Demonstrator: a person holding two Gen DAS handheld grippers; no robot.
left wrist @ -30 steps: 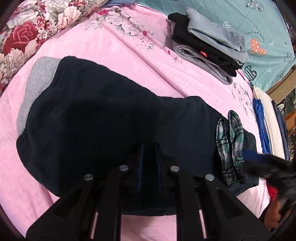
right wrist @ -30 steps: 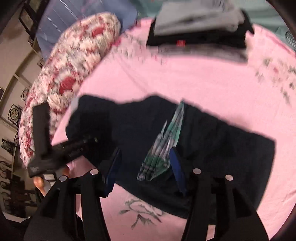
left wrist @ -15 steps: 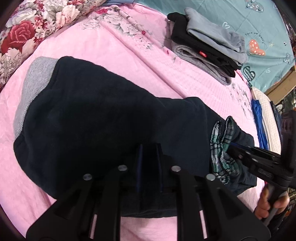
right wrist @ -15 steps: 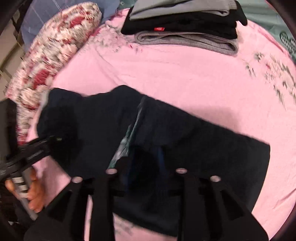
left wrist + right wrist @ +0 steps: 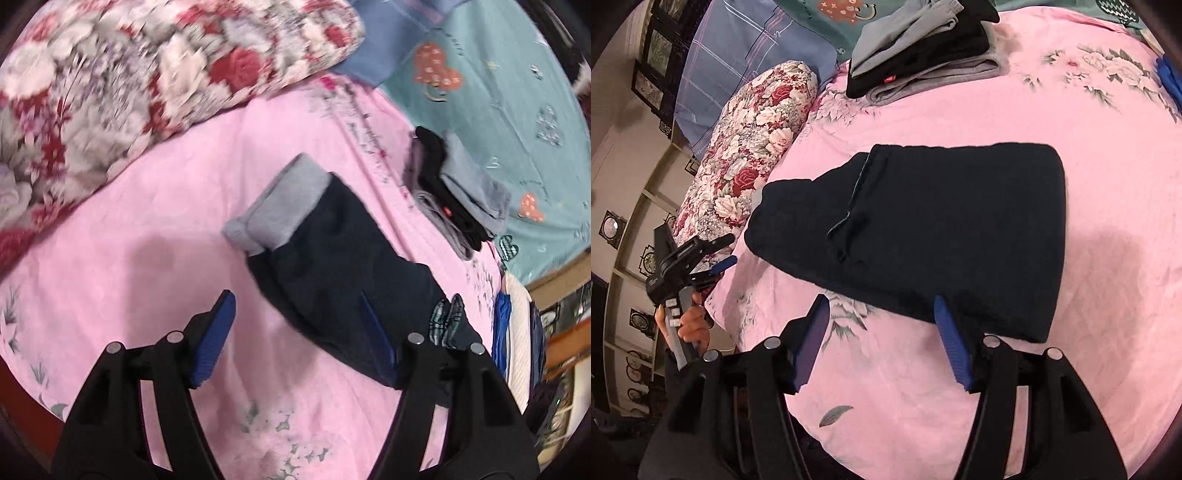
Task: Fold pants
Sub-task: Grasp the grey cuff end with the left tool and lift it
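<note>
Folded dark navy fleece pants (image 5: 934,229) lie on the pink floral bedspread (image 5: 1108,155); both grippers (image 5: 299,332) (image 5: 882,339) spread, empty. Next, probably stack them at twelve o'clock.

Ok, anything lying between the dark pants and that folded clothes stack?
No. In the right wrist view only bare pink bedsheet separates the dark pants from the folded clothes stack.
</note>
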